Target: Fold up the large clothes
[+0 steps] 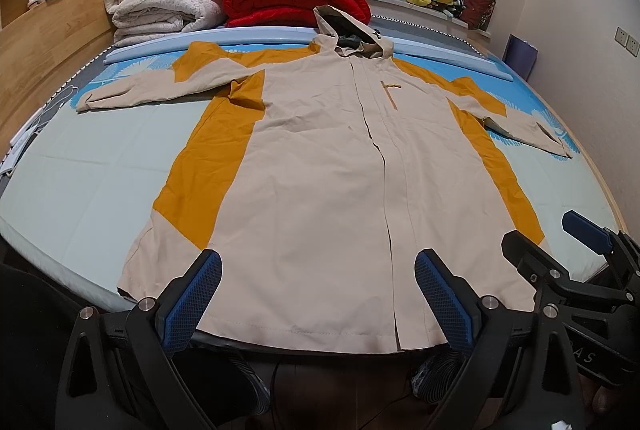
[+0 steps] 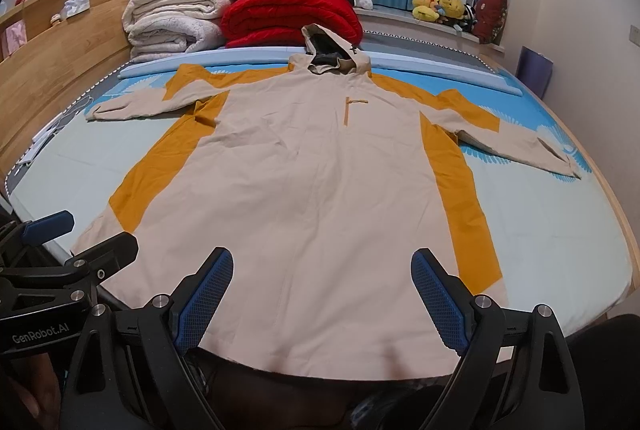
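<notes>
Currently beige-and-mustard hooded jacket lies flat, unfolded on the light-blue-sheeted bed; hem overhangs bed's near edge. Left gripper and right gripper both spread apart, empty, above hem.

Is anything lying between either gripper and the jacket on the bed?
Nothing visible. The beige and mustard hooded jacket lies flat, its hem directly ahead of the left gripper and right gripper, both with jaws open.
</notes>
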